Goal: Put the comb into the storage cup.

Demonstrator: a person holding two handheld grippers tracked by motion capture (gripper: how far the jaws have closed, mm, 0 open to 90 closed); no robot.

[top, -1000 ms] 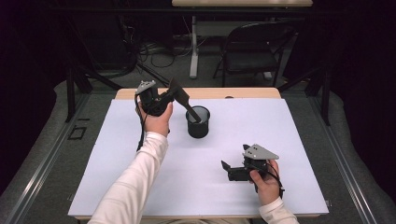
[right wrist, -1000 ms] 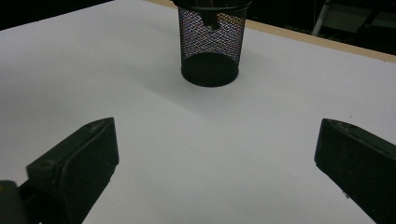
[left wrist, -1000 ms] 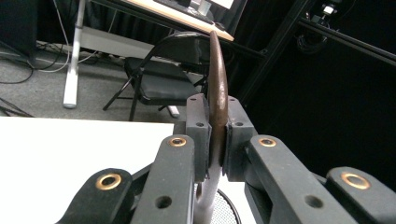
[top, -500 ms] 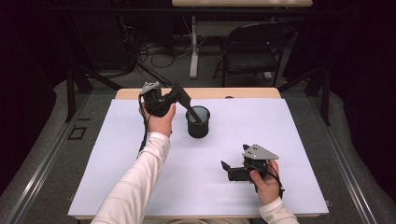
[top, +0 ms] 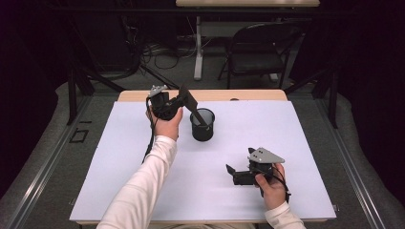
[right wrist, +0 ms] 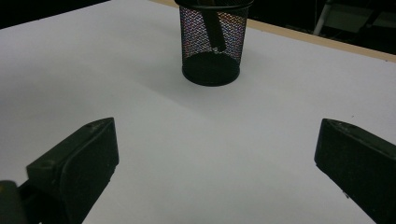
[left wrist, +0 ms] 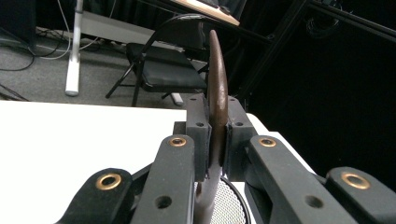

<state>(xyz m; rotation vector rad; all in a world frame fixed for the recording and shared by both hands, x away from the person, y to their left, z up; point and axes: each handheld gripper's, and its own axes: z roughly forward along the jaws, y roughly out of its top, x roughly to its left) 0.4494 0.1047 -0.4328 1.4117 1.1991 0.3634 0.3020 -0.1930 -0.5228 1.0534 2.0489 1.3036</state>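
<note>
High view gives me the desk (top: 119, 162) first: a wide white surface with a wooden edge along its far side, and behind it, on the grey floor, a dark folding chair (top: 260, 50). I see the same chair (left wrist: 163, 70) past the desk's far edge in the left gripper view.

Next in size is the black mesh cup (top: 202, 125), standing upright a little beyond the middle of the desk. From the right gripper view the cup (right wrist: 213, 44) stands ahead of me on the white surface, well apart from the jaws, with the lower end of a dark handle visible through the mesh.

My left gripper (top: 184, 101) is held above the desk just to the left of the cup, tilted toward it. It is clamped on a flat dark spatula (top: 195, 110), whose lower end goes down into the cup. In the left gripper view the spatula (left wrist: 217, 84) stands edge-on between the two pads, pinched tight, rising above them.

My right gripper (top: 230, 172) sits low on the near right part of the desk, pointing left. Its jaws stand wide apart with nothing between them.
</note>
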